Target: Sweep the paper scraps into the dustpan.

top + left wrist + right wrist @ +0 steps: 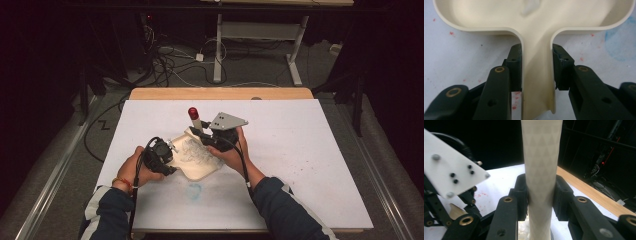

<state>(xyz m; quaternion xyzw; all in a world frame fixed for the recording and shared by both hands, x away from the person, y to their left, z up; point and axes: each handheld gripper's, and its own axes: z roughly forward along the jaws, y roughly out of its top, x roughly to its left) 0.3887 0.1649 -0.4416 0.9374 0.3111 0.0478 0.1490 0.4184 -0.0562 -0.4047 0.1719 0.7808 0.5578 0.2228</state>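
Cream dish (pixel 197 161) lying flat on the white bench (pixel 300 150), clamped by its handle (pixel 537 75) between the jaws of the left gripper (pixel 169 159), likely to stop it from sliding. Just above the far rim of the dish, white red-capped tube (pixel 195 119) standing nearly upright, squeezed tight in the right gripper (pixel 205 135), probably so that the lower end can work down into the crumpled white stuff (pixel 196 152) inside the dish.

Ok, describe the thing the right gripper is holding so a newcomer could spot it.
On the white table, find the cream heart-shaped dish near the middle. Above its far edge the right gripper clamps an upright white pestle, the only thing with a red tip.
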